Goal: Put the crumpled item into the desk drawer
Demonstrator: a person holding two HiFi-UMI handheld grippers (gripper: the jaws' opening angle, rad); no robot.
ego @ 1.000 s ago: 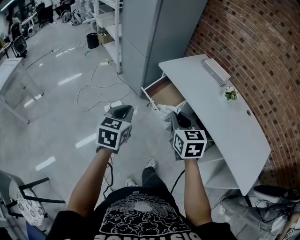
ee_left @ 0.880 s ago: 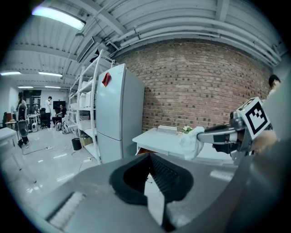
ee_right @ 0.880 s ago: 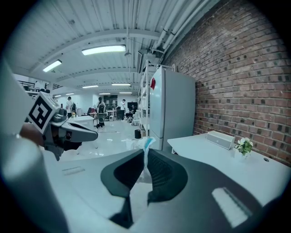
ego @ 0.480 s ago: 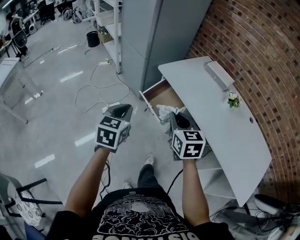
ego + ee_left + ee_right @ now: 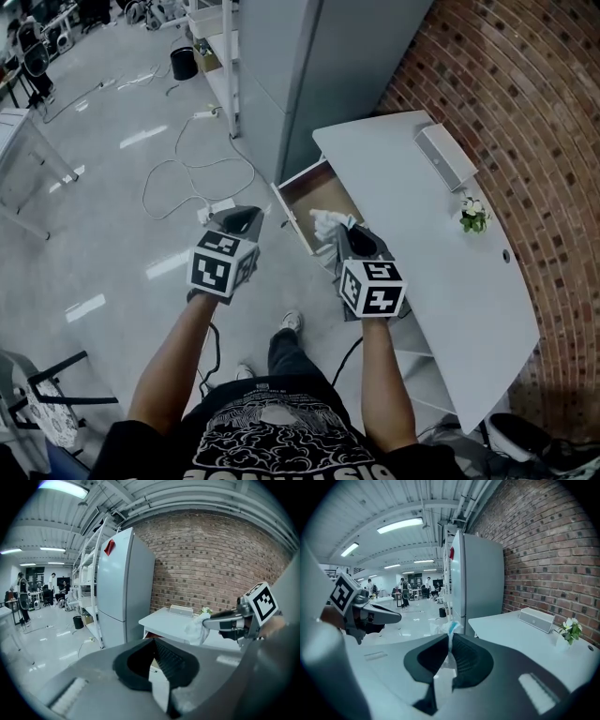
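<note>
My right gripper (image 5: 349,234) is shut on a crumpled white item (image 5: 327,223), a wad with a blue streak (image 5: 449,629), and holds it over the open desk drawer (image 5: 317,193). The drawer juts from the left end of a white desk (image 5: 422,244), and its wooden inside shows. In the left gripper view the wad (image 5: 196,626) sticks out of the right gripper (image 5: 206,623). My left gripper (image 5: 236,225) hovers over the floor to the drawer's left, jaws shut with nothing between them (image 5: 152,645).
On the desk lie a grey box speaker (image 5: 445,156) and a small potted flower (image 5: 473,215). A tall grey cabinet (image 5: 309,66) stands behind the drawer. Cables and a power strip (image 5: 214,208) lie on the floor. A brick wall (image 5: 525,103) runs along the right.
The view has shifted a little, with desk and drawer sliding lower in the frame. Both grippers hold much the same pose, the wad still in the right one over the drawer.
</note>
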